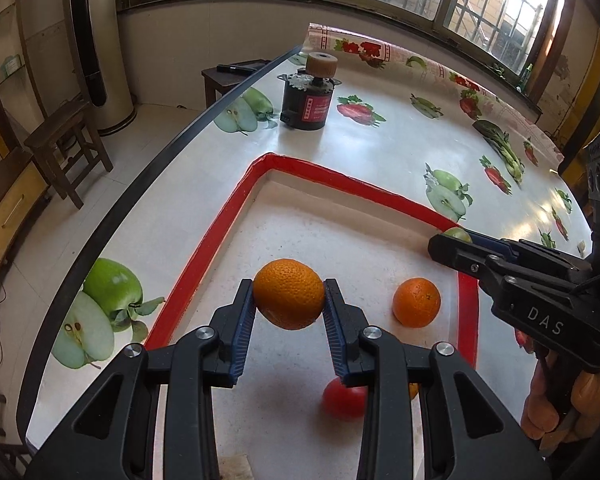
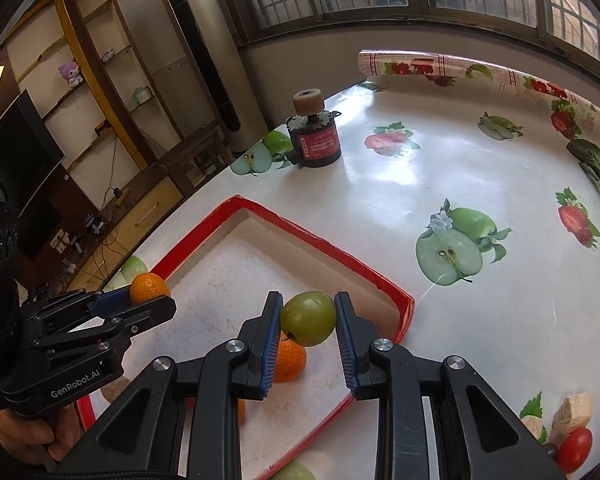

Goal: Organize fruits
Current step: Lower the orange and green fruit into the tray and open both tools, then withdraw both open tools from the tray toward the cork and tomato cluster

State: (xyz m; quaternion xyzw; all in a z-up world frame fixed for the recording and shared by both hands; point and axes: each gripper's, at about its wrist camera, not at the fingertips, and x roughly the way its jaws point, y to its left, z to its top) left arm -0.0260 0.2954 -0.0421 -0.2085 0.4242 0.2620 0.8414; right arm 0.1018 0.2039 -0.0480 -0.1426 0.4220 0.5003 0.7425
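left gripper: fingers clenched on an orange, carried clear above the red-rimmed tray, presumably for setting down inside. right gripper: fingers clenched on a green fruit, likewise above the tray, near its right rim. tray floor: a second orange and a red fruit at the near end; far half bare, room to lower both. desk: black motor stands well apart beyond the tray.
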